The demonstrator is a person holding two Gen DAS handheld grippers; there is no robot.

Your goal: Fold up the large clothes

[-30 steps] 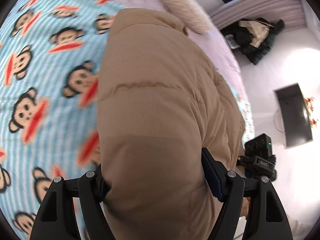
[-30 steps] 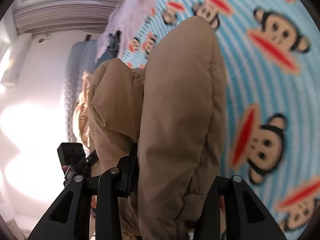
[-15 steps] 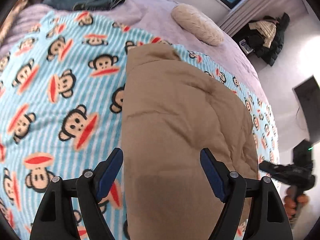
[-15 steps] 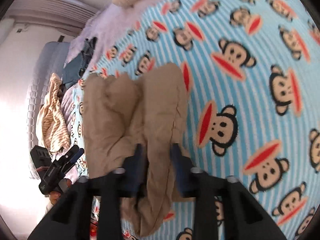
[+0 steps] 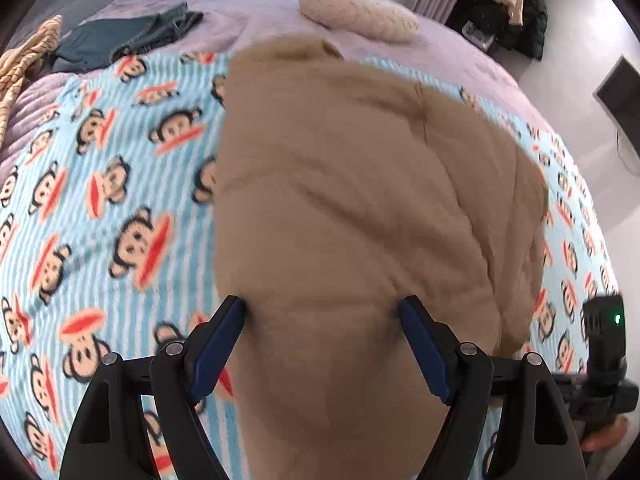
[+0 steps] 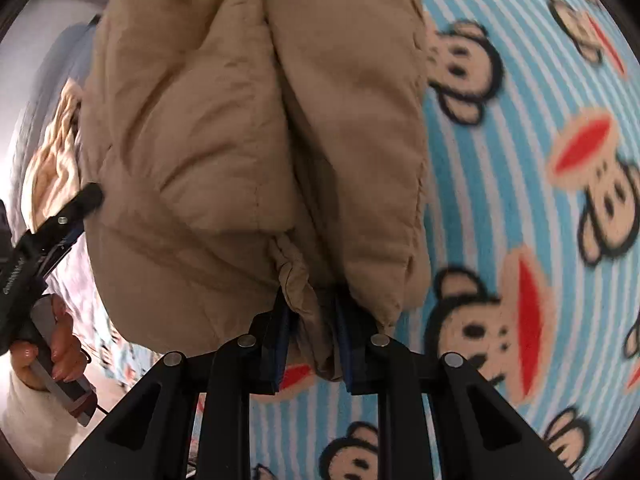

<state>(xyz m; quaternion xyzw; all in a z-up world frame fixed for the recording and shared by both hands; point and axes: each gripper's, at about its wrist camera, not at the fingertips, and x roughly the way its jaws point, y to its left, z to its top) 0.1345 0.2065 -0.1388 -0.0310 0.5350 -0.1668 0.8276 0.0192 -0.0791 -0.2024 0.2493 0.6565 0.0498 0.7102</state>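
A tan puffy jacket [image 5: 360, 200] lies on a bed covered by a blue striped monkey-print blanket [image 5: 100, 200]. My left gripper [image 5: 322, 320] has its jaws wide apart, straddling the near edge of the jacket with the padded cloth bulging between them. In the right wrist view the jacket [image 6: 248, 120] hangs bunched in front of the camera, and my right gripper [image 6: 312, 320] is shut on a fold of its hem. The left gripper [image 6: 48, 232] shows at the left of that view, held by a hand.
A cream pillow [image 5: 356, 12] and folded blue jeans [image 5: 128, 36] lie at the far end of the bed. A striped tan garment [image 5: 24, 56] lies at the far left. Dark clothes [image 5: 504, 4] are piled on the floor beyond; a dark monitor [image 5: 620, 92] stands at the right.
The right gripper has closed on the jacket hem and drawn in close to the cloth. The left gripper has lowered toward the jacket's near edge, jaws still apart.
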